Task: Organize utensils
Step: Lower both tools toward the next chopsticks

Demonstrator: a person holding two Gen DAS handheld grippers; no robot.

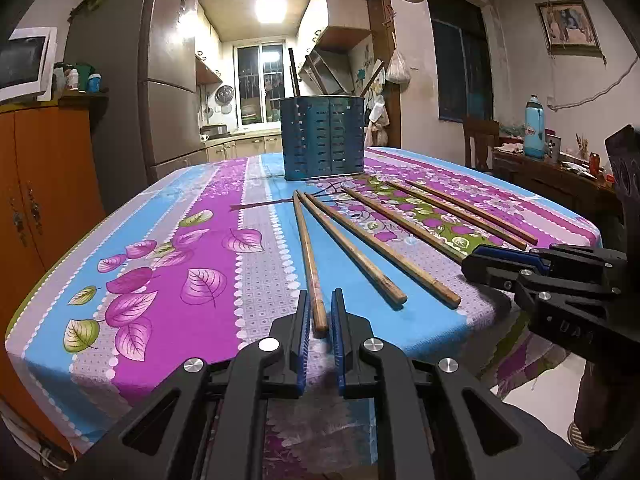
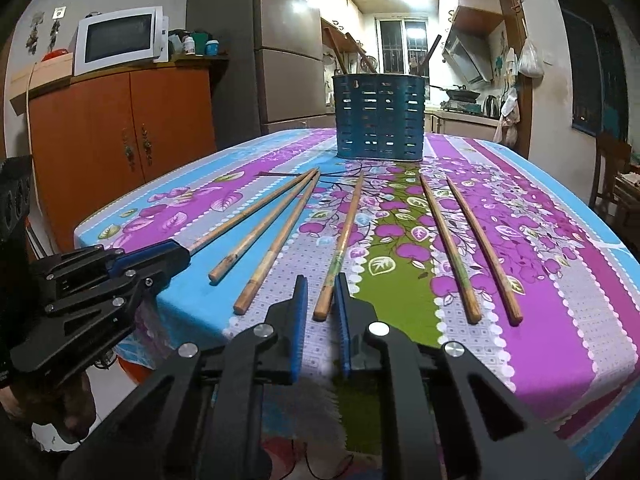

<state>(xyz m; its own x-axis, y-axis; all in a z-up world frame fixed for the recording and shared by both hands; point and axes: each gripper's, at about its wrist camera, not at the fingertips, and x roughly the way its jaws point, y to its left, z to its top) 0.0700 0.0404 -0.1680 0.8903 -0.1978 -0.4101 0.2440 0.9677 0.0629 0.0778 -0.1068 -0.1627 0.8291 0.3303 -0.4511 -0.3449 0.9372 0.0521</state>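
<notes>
Several wooden chopsticks lie side by side on the flowered tablecloth (image 1: 192,216), tips toward a blue slotted utensil holder (image 1: 323,138) at the far end, also in the right wrist view (image 2: 379,116). My left gripper (image 1: 320,312) is open with its fingers either side of the near end of the leftmost chopstick (image 1: 307,248). It also shows in the right wrist view (image 2: 176,250) over that chopstick's end. My right gripper (image 2: 320,300) is open around the near end of the fourth chopstick (image 2: 346,236). It also shows in the left wrist view (image 1: 472,260).
An orange cabinet (image 2: 120,140) with a microwave (image 2: 118,38) stands left of the table, a grey fridge (image 2: 288,40) behind it. A side table with a blue thermos (image 1: 534,128) stands at the right. The table's near edge lies just under both grippers.
</notes>
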